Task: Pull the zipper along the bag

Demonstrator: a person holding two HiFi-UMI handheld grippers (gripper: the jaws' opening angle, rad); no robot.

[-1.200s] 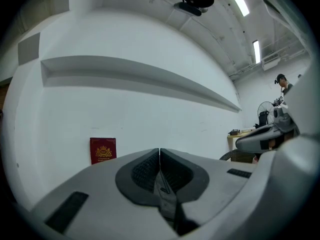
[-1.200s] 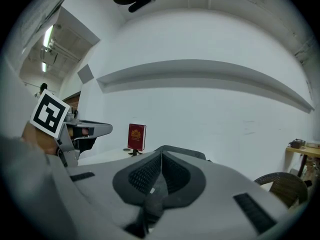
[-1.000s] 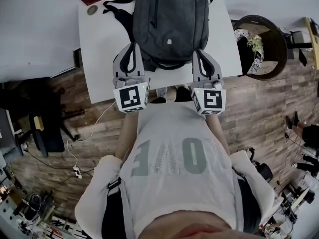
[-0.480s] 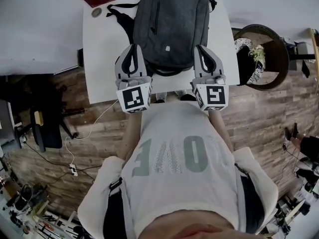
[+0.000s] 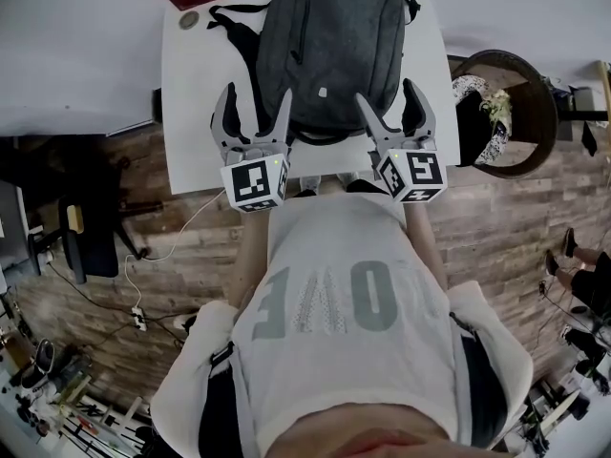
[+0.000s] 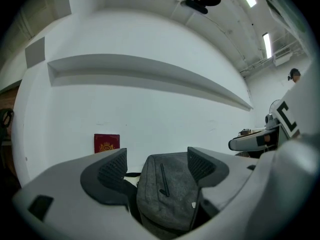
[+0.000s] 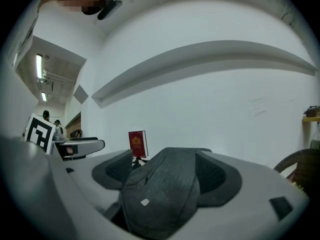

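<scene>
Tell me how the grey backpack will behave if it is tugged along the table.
The backpack is probably floppy: soft fabric lying flat on the white table, so it may bunch under a pull. It looks thin, so likely light and apt to slide on the smooth top. Its loose straps would probably trail behind.

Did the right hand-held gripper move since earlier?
Yes, forward toward the white table's near edge; the hand-held gripper's jaws have just been opening, dark grey backpack between them.
</scene>
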